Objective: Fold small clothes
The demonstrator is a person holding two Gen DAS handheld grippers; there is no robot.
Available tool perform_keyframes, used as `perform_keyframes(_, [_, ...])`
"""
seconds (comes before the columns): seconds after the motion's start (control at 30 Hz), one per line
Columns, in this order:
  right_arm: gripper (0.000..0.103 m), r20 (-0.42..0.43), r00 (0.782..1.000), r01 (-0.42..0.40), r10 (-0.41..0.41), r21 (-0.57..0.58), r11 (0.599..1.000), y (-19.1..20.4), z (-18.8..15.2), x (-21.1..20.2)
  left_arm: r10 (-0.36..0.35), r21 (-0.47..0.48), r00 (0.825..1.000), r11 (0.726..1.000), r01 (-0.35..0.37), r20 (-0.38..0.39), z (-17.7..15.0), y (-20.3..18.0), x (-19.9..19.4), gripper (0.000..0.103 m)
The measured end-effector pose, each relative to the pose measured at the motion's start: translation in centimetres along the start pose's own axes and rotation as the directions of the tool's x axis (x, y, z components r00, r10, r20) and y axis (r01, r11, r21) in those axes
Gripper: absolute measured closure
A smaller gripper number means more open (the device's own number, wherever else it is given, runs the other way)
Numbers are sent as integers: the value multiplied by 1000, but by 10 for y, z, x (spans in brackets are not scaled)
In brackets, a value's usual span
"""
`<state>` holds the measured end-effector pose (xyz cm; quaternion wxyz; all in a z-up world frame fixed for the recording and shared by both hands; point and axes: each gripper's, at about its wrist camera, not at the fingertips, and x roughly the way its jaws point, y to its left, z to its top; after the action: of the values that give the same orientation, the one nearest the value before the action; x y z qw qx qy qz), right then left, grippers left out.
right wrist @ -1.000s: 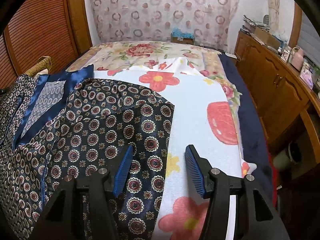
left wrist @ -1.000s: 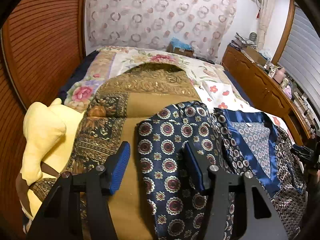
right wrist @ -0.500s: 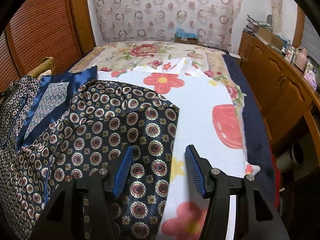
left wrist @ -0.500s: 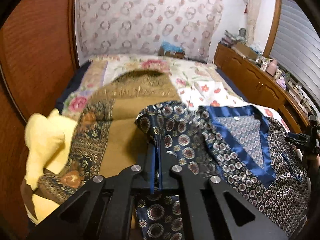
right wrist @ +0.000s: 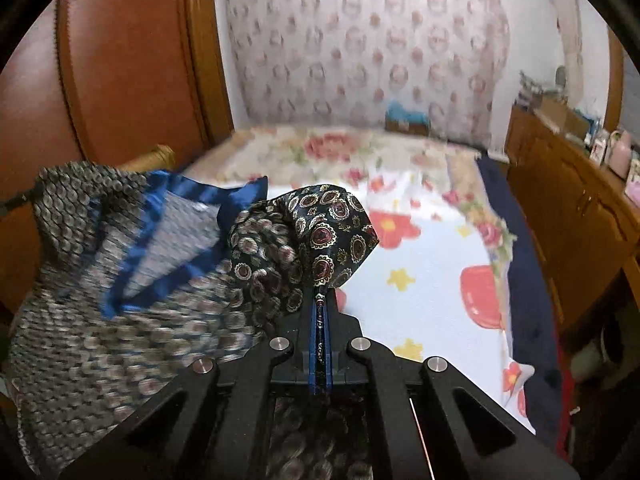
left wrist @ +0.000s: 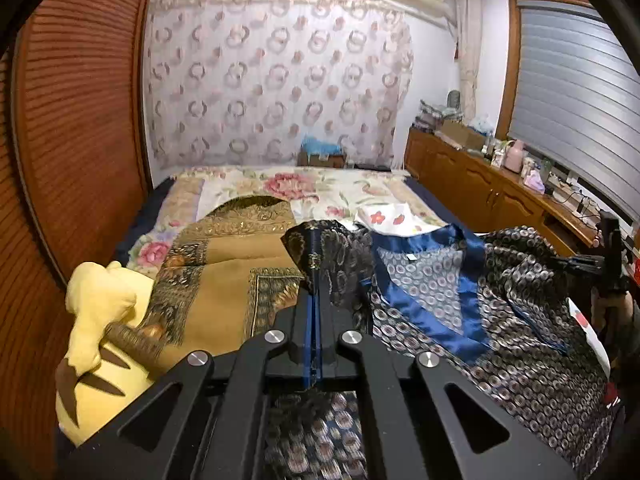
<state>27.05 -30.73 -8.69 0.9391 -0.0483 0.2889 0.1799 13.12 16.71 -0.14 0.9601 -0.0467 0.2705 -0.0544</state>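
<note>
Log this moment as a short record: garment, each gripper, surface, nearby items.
garment: dark patterned shirt with blue satin collar, lying open on the bed, both side edges pinched and raised
left gripper: shut on a bunched fold of the shirt's left edge
right gripper: shut on a fold of the shirt's right edge; cloth runs between the pads
surface: bed with floral bedspread
beside shirt: brown-gold patterned cloth and yellow plush toy, on the left
room: wooden cabinet along the right

Right hand-held gripper (right wrist: 320,320) pinches patterned shirt (right wrist: 328,228).
</note>
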Motion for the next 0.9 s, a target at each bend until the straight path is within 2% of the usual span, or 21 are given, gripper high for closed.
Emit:
perform_keyframes(0.13, [101,73,997,-33,33,6,999,5,-22,-56,-6,-5,999,1000,6,37,-30,-7,-42,102])
perform_keyframes(0.23, [101,108,992,-71,67,40,997,3,-51,-96,-19,-10,999,1000,19,33,-54,-11,-61,102])
perform_keyframes(0.37, [101,102,993,-70,65,48,996,-1,-88,-130,-34,-17,999,999,35,41,-72,-12,-77,102])
perform_keyframes(0.53, [101,85,994,-69,65,49,996,-7,-114,-165,-17,-32,999,999,18,42,-84,-7,-96,102])
perform_keyframes(0.67, [101,40,997,-68,67,40,997,2,-128,-184,19,-21,999,1000,-19,29,-98,0,-110,102])
perform_keyframes(0.8, [101,-55,995,-83,85,37,996,8,-141,-191,36,-11,999,999,-37,-36,-106,10,-112,102])
perform_keyframes(0.9, [101,-136,986,-99,97,-6,995,17,-149,-182,45,-30,998,998,-47,-44,-110,14,-114,101])
